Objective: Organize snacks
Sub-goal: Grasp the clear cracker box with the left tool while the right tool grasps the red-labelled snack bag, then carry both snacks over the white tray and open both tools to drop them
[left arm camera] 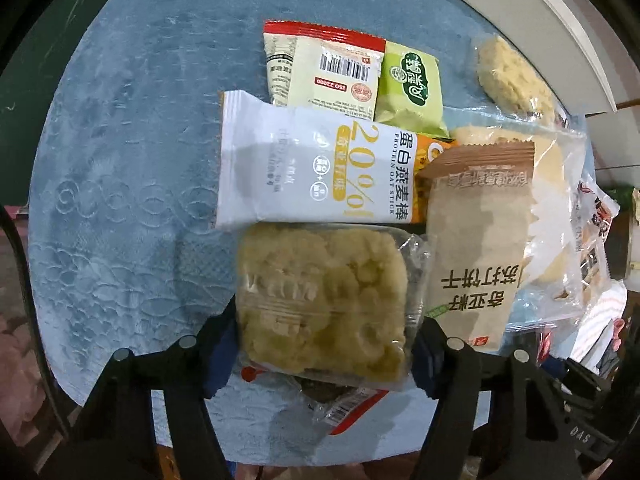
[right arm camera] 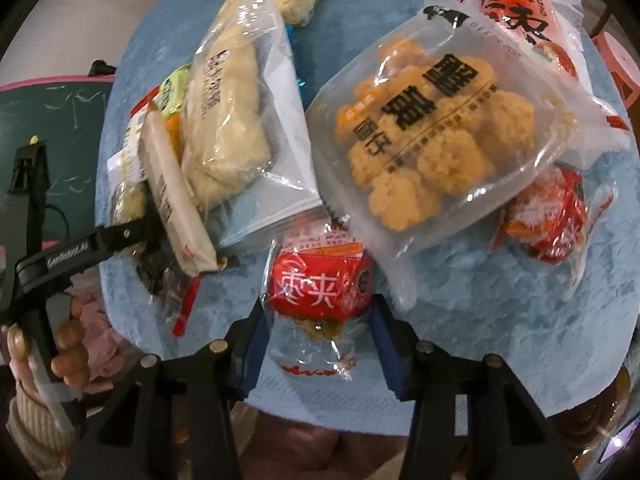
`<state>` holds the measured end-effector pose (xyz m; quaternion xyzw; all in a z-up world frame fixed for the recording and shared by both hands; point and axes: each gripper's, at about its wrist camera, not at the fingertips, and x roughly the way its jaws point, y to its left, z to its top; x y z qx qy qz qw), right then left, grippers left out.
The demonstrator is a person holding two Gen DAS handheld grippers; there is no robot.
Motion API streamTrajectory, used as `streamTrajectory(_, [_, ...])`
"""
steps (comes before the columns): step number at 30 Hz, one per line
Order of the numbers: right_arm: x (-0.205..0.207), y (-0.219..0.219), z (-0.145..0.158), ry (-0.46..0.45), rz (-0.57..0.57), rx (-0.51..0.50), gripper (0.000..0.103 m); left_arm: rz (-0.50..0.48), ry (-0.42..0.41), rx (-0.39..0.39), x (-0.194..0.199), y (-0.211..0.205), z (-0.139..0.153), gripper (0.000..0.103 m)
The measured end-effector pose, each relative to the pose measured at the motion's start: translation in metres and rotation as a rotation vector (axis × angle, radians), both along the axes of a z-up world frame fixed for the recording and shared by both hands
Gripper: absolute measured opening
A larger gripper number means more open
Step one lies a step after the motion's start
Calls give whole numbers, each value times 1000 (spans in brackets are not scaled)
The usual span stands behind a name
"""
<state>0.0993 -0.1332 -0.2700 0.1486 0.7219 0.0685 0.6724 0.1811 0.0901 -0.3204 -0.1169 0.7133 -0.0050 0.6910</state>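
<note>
In the left wrist view my left gripper (left arm camera: 322, 356) is shut on a clear-wrapped pale rice-crisp square (left arm camera: 320, 300), its blue pads pressing both sides. Beyond it lie a white protein oat stick pack (left arm camera: 304, 172), a beige soda-cracker pack (left arm camera: 476, 240), a red-topped packet (left arm camera: 320, 68) and a small green packet (left arm camera: 412, 84). In the right wrist view my right gripper (right arm camera: 318, 344) is open, its blue pads either side of a red-labelled clear snack packet (right arm camera: 320, 280). My left gripper also shows in the right wrist view (right arm camera: 100, 240).
A blue embossed cloth (left arm camera: 120, 160) covers the table. A large clear bag of orange puffed cakes (right arm camera: 436, 136), a bag of pale pastry (right arm camera: 232, 108) and a second red packet (right arm camera: 548, 216) lie in the right wrist view. A white box edge (left arm camera: 560, 32) stands at the back right.
</note>
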Motion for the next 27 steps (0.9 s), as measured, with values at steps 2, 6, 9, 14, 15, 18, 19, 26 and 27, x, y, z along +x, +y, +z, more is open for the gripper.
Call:
streamTrajectory(2, [-5, 1, 6, 4, 19, 24, 48, 6, -2, -3, -3, 3, 4, 69])
streamTrajectory(6, [-13, 5, 22, -13, 62, 58, 48, 9, -21, -14, -15, 11, 21, 69])
streamTrajectory(9, [-18, 3, 42, -54, 76, 67, 48, -7, -65, -13, -16, 9, 48, 69])
streamTrajectory(14, [-15, -11, 87, -159, 46, 56, 48, -48, -176, -13, -7, 15, 99, 69])
streamTrajectory(15, [-13, -15, 95, -181, 34, 61, 48, -58, -206, -16, -1, 12, 111, 69])
streamTrajectory(18, [-4, -23, 131, -270, 0, 54, 48, -91, -284, -23, 13, -4, 151, 69])
streamTrajectory(19, [1, -27, 142, -295, -7, 52, 48, -104, -308, -28, 10, -12, 163, 69])
streamTrajectory(26, [42, -30, 216, -488, 18, 16, 48, -207, -451, -47, 39, -46, 239, 69])
streamTrajectory(27, [55, -29, 228, -519, 27, -7, 48, -229, -474, -44, 55, -51, 247, 69])
